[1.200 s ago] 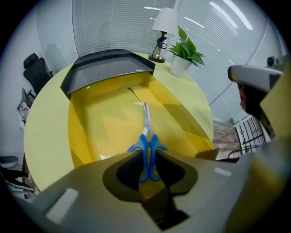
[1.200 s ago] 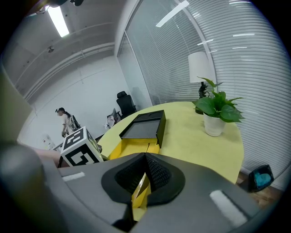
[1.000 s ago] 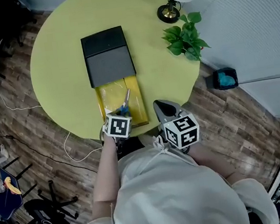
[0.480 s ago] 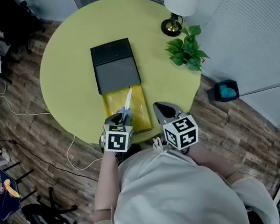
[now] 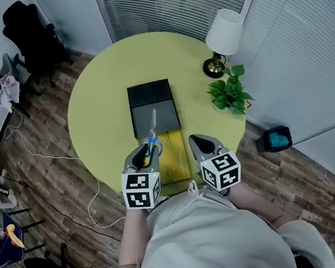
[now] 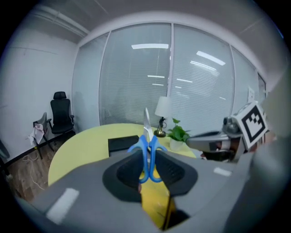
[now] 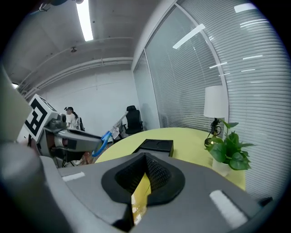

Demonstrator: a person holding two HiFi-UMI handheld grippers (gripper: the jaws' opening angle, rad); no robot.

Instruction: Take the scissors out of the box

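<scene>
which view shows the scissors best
The left gripper view: the scissors sit centred and close, blue handles and blade clear. The head view shows them small; the right gripper view shows little beyond a blue handle.

Scissors (image 5: 151, 140): blue handles, bright blades closed, pinched at the handles in the left hand-held gripper (image 5: 142, 154), tips pointing up and away, in the air over the box. Box (image 5: 153, 107): black sleeve, yellow tray drawn out at the near end, lying flat on the bench (image 5: 102, 108).
</scene>
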